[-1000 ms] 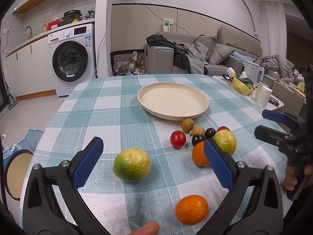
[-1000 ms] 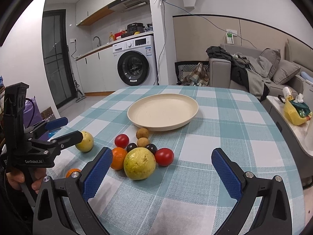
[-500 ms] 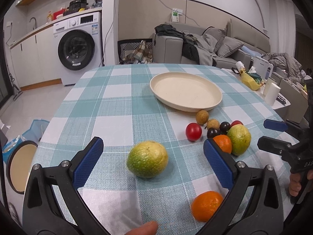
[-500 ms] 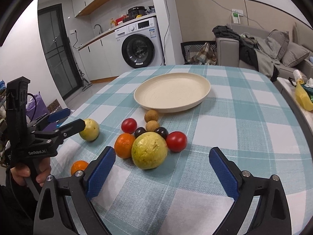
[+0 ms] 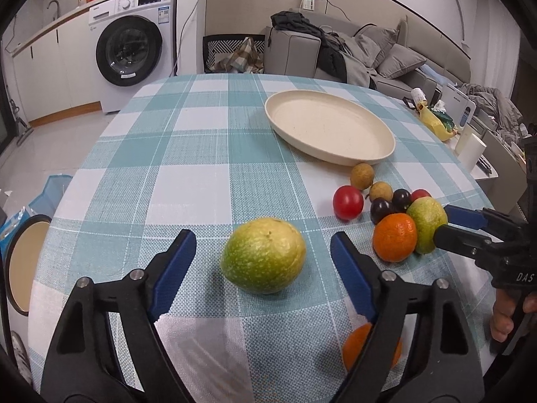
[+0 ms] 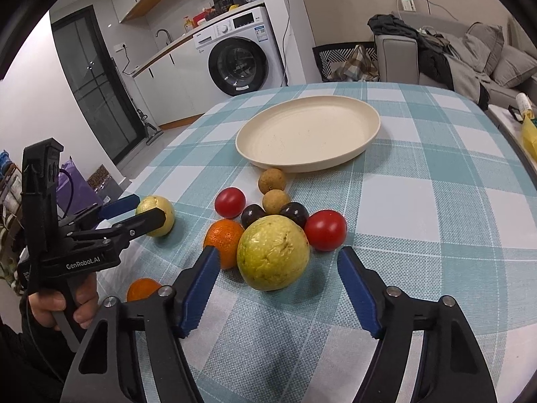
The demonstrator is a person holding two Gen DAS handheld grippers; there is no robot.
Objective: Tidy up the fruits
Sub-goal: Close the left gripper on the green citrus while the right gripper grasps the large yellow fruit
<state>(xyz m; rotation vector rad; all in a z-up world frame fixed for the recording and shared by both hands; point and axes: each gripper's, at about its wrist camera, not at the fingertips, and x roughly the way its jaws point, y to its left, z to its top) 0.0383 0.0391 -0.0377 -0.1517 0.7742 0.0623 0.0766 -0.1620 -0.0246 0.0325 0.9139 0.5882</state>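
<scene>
Both grippers nearer, fingers apart: left gripper (image 5: pixel 263 262) astride sideways-lying guava (image 5: pixel 263 255), right gripper (image 6: pixel 277 292) astride another (image 6: pixel 273 252).

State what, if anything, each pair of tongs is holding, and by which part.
Nothing is held. The left tongs stand open around a yellow-green fruit on the table; the right tongs stand open around another yellow-green fruit. Neither fruit is clamped.

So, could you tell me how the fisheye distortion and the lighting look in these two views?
Left wrist view: black corners, the table edge bows, and the green fruit is sharp with a soft shadow. Right wrist view: same black corners, the wall lines curve, the plate is evenly lit without glare.
</scene>
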